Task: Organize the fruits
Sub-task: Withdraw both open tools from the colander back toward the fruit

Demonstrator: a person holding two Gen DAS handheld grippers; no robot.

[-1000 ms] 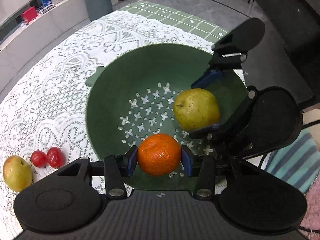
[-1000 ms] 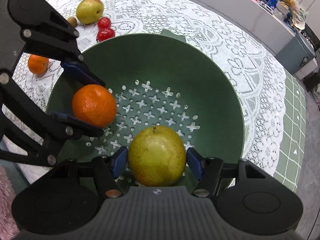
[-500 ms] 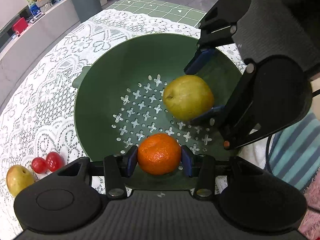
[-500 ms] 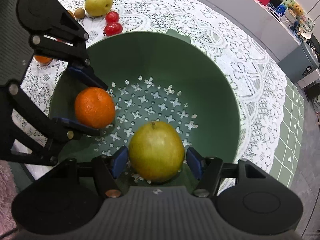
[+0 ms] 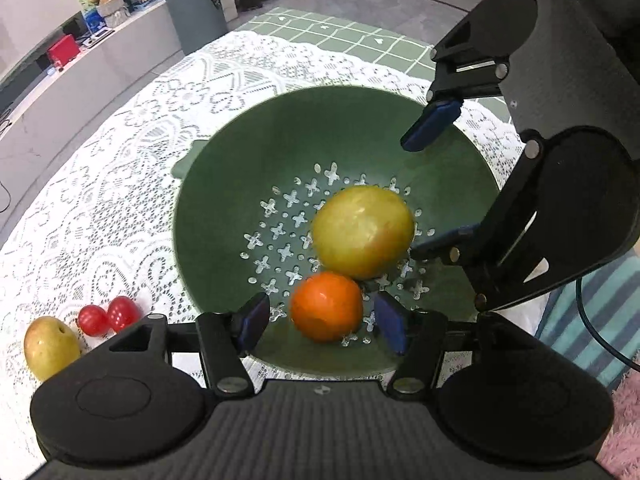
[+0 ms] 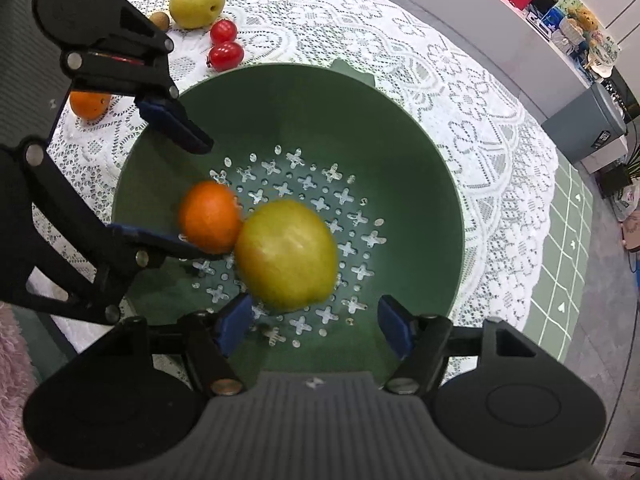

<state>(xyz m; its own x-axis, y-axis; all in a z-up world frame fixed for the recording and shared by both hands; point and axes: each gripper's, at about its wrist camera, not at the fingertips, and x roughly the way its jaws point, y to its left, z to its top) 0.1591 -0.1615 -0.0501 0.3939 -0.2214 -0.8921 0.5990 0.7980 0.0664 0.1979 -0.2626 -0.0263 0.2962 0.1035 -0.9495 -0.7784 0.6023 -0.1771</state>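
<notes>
Both fruits have dropped out of the grips since a second ago and are now lying side by side, touching, on the perforated floor of the green colander (image 5: pixel 208 216), both blurred. White lace tablecloth (image 5: pixel 120 168) is covering the table, colander sitting on it. Left gripper (image 5: pixel 322 322) is hanging over the near rim, jaws opening, blue pads clear of the orange (image 5: pixel 326 306) on both sides, fruit still between them but not pressed. Right gripper (image 6: pixel 316 322) is pointing down into the bowl, jaws opening too, pads standing apart from the yellow-green pear (image 6: pixel 286 254), which is lying just ahead of them. Outside the colander on the cloth: a second pear (image 6: pixel 196 3), a second orange (image 6: pixel 89 103) partly hidden behind the left gripper's arm, two red cherry tomatoes (image 6: pixel 225 55) touching each other just beside the rim, and a small brown round fruit (image 6: pixel 160 20) next to the pear, too small to tell what kind.
</notes>
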